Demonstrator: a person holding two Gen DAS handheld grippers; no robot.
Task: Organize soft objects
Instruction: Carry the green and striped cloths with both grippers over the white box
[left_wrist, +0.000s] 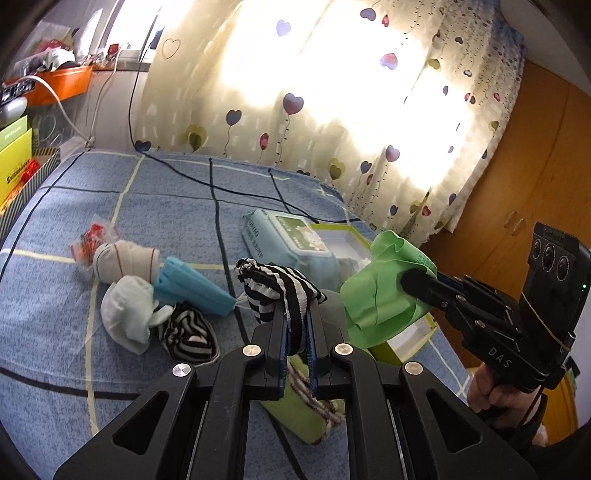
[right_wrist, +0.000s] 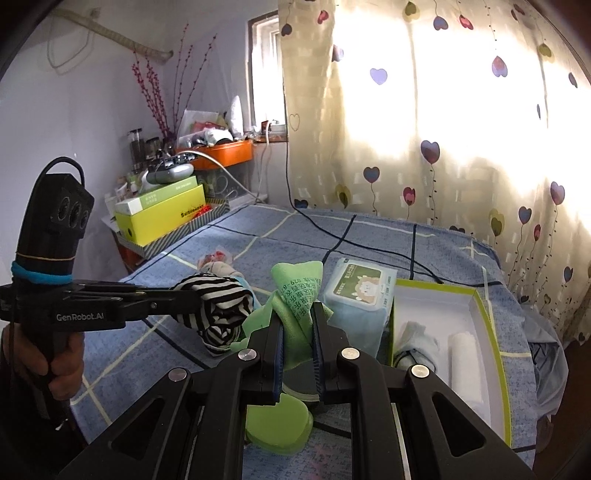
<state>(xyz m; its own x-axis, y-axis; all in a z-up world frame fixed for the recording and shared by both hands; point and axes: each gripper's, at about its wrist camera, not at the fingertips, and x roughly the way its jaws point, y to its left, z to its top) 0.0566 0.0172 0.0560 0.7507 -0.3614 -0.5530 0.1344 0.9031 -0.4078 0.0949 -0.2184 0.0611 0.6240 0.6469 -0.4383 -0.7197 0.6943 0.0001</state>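
Observation:
In the left wrist view my left gripper (left_wrist: 297, 317) is shut on a black-and-white striped cloth (left_wrist: 275, 286), held above the blue checked bed (left_wrist: 166, 206). To its right my right gripper (left_wrist: 408, 282) is shut on a bright green cloth (left_wrist: 380, 299) over an open green-rimmed box (left_wrist: 334, 240). The right wrist view shows the same: right gripper (right_wrist: 298, 325) pinching the green printed cloth (right_wrist: 297, 291), left gripper (right_wrist: 195, 299) holding the striped cloth (right_wrist: 221, 314). The box (right_wrist: 432, 301) holds folded white and pale-blue pieces.
On the bed lie two white rolled socks (left_wrist: 123, 258), blue masks (left_wrist: 192, 284), another striped piece (left_wrist: 188, 334), a wet-wipes pack (left_wrist: 291, 240) and a green trimmed towel (left_wrist: 303, 406). A black cable (left_wrist: 221, 188) crosses the bed. Stacked boxes (right_wrist: 162, 214) stand at the left, a curtain behind.

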